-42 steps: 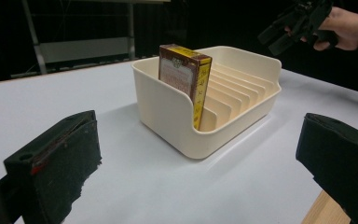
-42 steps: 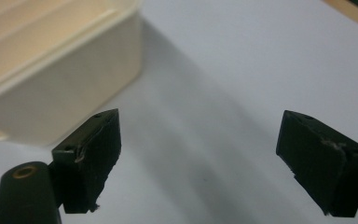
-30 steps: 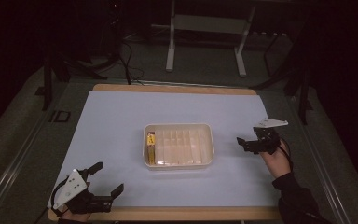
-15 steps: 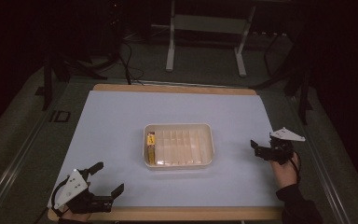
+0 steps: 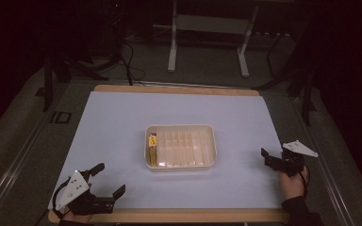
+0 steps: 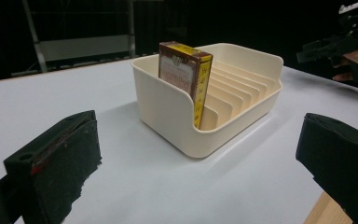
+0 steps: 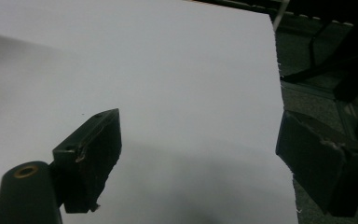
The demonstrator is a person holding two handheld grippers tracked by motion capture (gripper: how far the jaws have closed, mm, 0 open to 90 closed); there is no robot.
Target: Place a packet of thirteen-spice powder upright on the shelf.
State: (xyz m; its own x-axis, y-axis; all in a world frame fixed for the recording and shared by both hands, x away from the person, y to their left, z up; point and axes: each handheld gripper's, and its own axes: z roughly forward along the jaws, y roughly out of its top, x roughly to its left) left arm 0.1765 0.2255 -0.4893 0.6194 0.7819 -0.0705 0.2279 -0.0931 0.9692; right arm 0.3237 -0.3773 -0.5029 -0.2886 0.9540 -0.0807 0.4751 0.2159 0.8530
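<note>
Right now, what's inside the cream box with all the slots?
One small card box stands upright in the end slot of the cream tray. The other slots look empty. The tray wall hides the card box's bottom.

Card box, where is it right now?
The card box stands upright in the leftmost slot of the cream slotted tray at the table's middle in the high view; the left gripper view shows it in the tray's nearest slot.

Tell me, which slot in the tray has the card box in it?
The end slot at the tray's left side holds the card box; the other slots are empty.
</note>
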